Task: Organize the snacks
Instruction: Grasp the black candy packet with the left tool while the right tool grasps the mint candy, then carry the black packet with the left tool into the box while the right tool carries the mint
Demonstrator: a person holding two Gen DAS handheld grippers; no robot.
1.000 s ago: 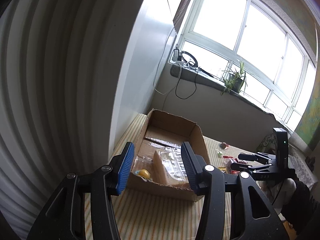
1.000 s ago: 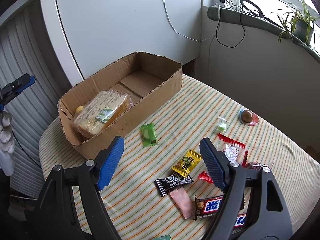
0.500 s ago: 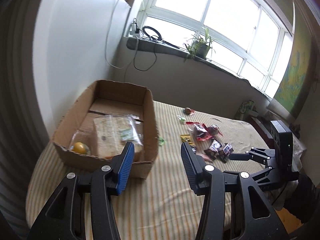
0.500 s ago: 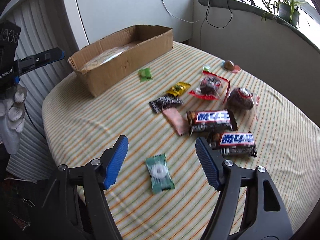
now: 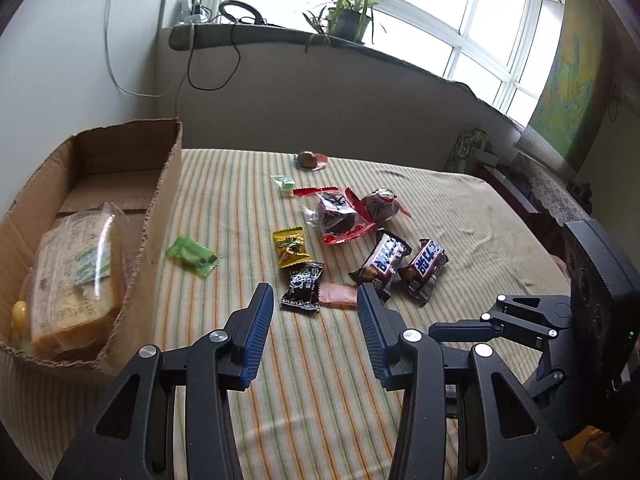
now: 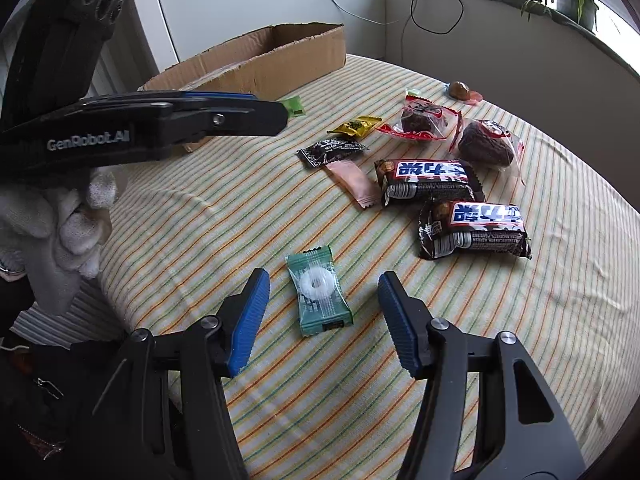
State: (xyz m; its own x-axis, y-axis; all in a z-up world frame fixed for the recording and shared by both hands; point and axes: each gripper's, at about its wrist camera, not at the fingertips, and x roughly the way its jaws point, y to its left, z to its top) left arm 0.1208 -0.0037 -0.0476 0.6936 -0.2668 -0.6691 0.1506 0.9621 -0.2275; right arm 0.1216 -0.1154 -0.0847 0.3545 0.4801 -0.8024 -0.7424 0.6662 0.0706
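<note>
Teal mint candy flat on the striped desk, between the right claw pads — jaws just narrowing, not yet touching. Best squeezed across the wrapper's middle, then carried to the cardboard box. Left claw half-open, empty, nosing toward the black candy — jaws closing too.

Cardboard box w/ bagged bread inside sits left of wrapped snacks on striped tablecloth; mint candy lies nearest.
</note>
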